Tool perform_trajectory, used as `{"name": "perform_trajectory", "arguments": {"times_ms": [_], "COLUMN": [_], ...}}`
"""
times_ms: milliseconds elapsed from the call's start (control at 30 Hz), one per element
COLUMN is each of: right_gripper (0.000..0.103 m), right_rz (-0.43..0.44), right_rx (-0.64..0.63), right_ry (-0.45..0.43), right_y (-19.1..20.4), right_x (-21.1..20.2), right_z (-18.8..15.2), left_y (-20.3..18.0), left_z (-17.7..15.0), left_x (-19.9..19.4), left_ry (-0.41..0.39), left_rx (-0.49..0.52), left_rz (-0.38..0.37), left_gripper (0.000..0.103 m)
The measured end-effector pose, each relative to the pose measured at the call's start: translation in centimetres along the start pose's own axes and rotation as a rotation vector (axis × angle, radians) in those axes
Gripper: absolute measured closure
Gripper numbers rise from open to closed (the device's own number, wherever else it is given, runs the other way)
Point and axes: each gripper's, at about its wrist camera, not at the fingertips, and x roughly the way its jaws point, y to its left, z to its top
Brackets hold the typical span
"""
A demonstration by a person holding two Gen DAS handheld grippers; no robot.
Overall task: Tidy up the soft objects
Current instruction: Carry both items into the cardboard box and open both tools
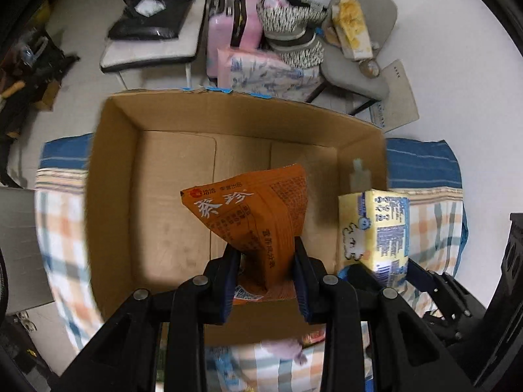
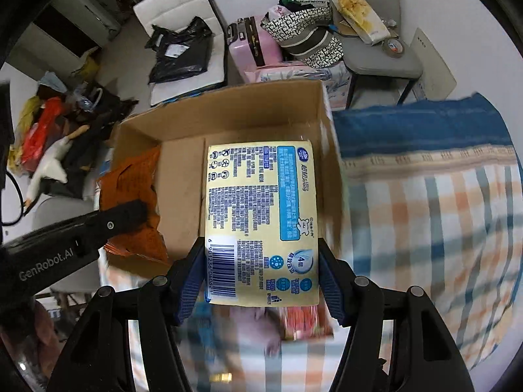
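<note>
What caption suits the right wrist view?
Right gripper holds a yellow pack over a cardboard box on a checked cloth.

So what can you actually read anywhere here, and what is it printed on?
"GenRobot.AI": side of the left gripper.
"6 901236 040621", last digits unsure: barcode on the yellow tissue pack.
"4": same pack, in a round badge.
"洽洽": orange snack bag.
Remaining small print on both: too small or blurred.

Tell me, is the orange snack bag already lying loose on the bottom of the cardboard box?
No, the orange snack bag is pinched between the left gripper's fingers, hanging above the cardboard box.
</note>
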Motion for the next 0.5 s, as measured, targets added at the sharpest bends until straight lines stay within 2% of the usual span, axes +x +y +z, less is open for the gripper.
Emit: {"name": "perform_trajectory", "arguments": {"times_ms": [67,100,133,267,300,333,367,467,500], "right_gripper": [0.037,0.037,0.037,0.037,0.037,0.037,0.037,0.037,0.037], "right_rz": [-0.012,-0.023,-0.033,-0.051,-0.055,-0.058,-0.065,-0.080,-0.086], "right_rx": [0.011,0.015,0.018,0.032,0.036,0.032,0.024,0.016,0.012], "right_ry": [0.015,0.019,0.022,0.041,0.048,0.051,0.053,0.065,0.066], "right_y": [0.4,0.6,0.7,0.7,0.6,0.6,0.5,0.5,0.5], "right_x": [3.2,4.1,5.9,8.9,10.2,10.3,11.3,11.9,12.8], "right_z": [1.0,2.6,2.5,6.1,5.6,6.6,5.4,5.3,3.8], "left_y": [0.9,1.2,1.4,2.1,2.1,2.1,2.2,2.4,2.4], "left_z": [2.0,2.7,3.2,4.8,5.1,5.3,5.5,5.9,6.2], "left_x": [2.7,3.7,4.6,7.4,7.8,8.3,8.6,9.7,9.9], "left_ry": [0.038,0.054,0.064,0.107,0.112,0.111,0.111,0.125,0.126], "left_rx": [-0.019,-0.026,-0.030,-0.043,-0.041,-0.038,-0.035,-0.041,-0.039], "left_rz": [-0.013,-0.018,-0.031,-0.086,-0.093,-0.091,-0.090,-0.109,-0.107], "left_gripper": [0.075,0.075,0.075,0.075,0.075,0.075,0.075,0.075,0.075]}}
